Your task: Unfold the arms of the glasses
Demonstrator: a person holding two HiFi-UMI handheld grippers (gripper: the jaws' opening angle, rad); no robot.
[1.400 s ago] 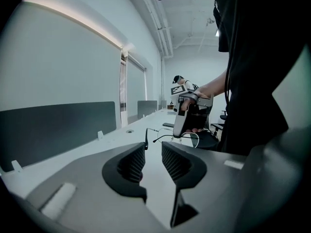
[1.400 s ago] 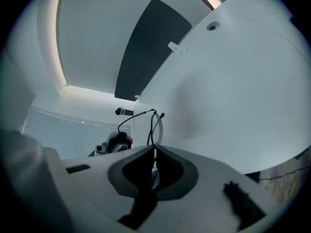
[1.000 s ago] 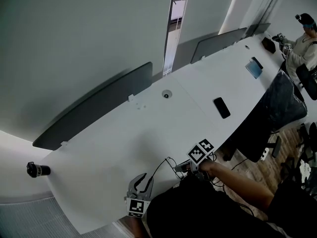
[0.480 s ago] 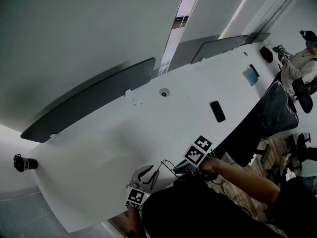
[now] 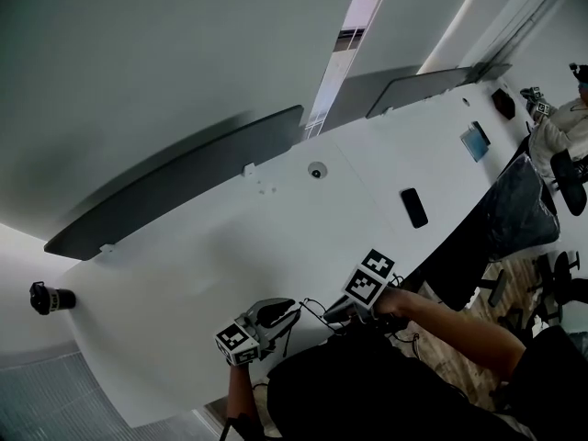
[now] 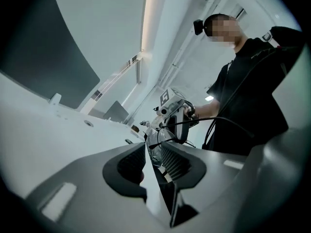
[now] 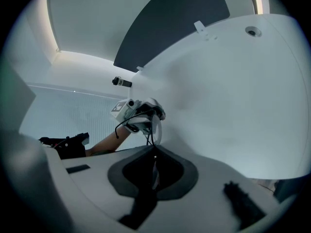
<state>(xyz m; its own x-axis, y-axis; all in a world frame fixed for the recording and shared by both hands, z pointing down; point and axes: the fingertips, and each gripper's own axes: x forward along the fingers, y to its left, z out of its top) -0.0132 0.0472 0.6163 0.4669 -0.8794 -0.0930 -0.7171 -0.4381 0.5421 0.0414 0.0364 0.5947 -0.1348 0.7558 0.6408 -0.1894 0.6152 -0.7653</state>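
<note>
Thin black-framed glasses (image 5: 309, 304) hang above the near edge of the white table (image 5: 230, 246), stretched between both grippers. My left gripper (image 5: 287, 312) points level toward the right one, and its jaws are closing with a clear lens (image 6: 154, 149) between the pads. In the left gripper view my left gripper (image 6: 151, 147) faces the right gripper (image 6: 172, 115). My right gripper (image 5: 329, 312) is shut on a thin arm of the glasses. The right gripper view shows my right gripper (image 7: 154, 158) pinching that arm, with the frame (image 7: 156, 126) running over to the left gripper (image 7: 141, 111).
A black phone (image 5: 413, 208) and a tablet (image 5: 476, 141) lie farther along the table. Grey dividers (image 5: 184, 191) line its far edge, with a round grommet (image 5: 317, 170) near them. A dark office chair (image 5: 514, 209) stands at the right, another person (image 5: 560, 136) beyond it.
My left gripper has rolled and swung toward the right gripper, so its marker cube now faces sideways. The right gripper has lifted slightly with the glasses arm. The head view has shifted a little.
</note>
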